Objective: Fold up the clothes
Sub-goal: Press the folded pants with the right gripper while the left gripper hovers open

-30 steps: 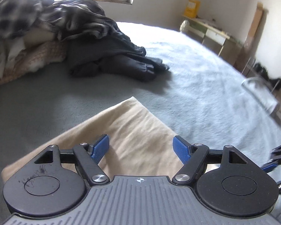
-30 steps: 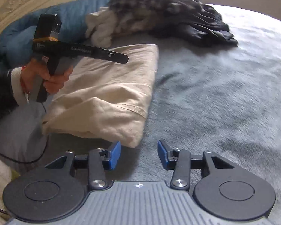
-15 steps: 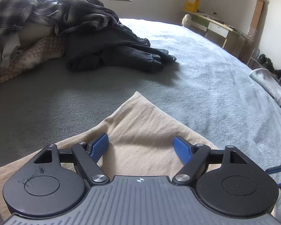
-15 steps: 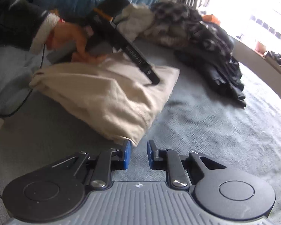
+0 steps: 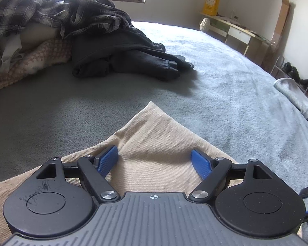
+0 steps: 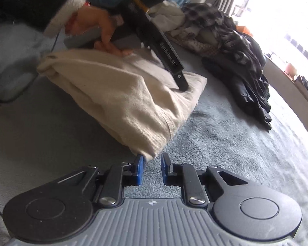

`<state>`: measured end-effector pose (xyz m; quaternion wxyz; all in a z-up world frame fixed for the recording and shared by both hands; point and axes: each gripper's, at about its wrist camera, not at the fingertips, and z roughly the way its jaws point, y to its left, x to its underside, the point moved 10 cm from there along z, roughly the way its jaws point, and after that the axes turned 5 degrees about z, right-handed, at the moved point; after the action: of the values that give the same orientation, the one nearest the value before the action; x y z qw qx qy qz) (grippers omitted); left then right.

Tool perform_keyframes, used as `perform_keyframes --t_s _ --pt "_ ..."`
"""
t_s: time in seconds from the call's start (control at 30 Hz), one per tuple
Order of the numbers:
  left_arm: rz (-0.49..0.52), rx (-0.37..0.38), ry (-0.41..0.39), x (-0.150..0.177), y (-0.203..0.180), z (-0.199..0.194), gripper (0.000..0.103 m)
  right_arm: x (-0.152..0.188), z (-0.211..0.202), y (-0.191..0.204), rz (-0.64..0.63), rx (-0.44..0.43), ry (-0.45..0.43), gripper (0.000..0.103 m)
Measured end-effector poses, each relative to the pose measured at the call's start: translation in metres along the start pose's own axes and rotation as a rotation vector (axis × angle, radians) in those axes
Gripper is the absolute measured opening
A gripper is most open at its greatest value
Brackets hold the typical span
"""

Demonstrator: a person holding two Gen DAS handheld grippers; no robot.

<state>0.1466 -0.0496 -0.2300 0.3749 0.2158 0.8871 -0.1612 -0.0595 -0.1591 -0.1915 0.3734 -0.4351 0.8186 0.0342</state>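
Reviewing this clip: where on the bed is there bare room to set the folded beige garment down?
Bare grey bedcover runs from the beige garment to the far edge near the desk. Another strip lies between the garment and the dark clothes. The unfolded clothes pile by the window is crowded.

Folded beige garment (image 6: 121, 94) — grey bedspread (image 6: 225, 143)

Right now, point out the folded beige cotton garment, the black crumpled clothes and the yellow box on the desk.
folded beige cotton garment (image 6: 117, 94), right wrist view, top panel.
black crumpled clothes (image 5: 125, 57), left wrist view, middle.
yellow box (image 5: 211, 4), left wrist view, front face.
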Motion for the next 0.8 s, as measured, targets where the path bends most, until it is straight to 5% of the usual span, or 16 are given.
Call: perform_keyframes --t_s 0.27,0.47,0.6,0.7,0.8 --pt "0.003 0.002 -0.007 0.000 0.001 0.001 0.080 -0.016 -0.011 -0.002 0.008 -0.008 -0.061 0.012" --pt "0.008 0.004 -0.008 0.001 0.004 0.003 0.080 -0.021 -0.021 -0.001 0.037 -0.131 -0.040 0.003" --pt "0.009 0.000 -0.006 0.001 0.005 0.005 0.081 -0.012 -0.028 0.025 -0.027 -0.267 0.000 0.000" --pt "0.009 0.001 -0.005 0.001 0.006 0.006 0.082 0.001 -0.027 0.049 -0.114 -0.279 0.037 0.000" --pt "0.009 0.002 -0.007 0.001 0.007 0.005 0.082 0.003 -0.028 0.027 0.030 -0.295 0.055 0.000"
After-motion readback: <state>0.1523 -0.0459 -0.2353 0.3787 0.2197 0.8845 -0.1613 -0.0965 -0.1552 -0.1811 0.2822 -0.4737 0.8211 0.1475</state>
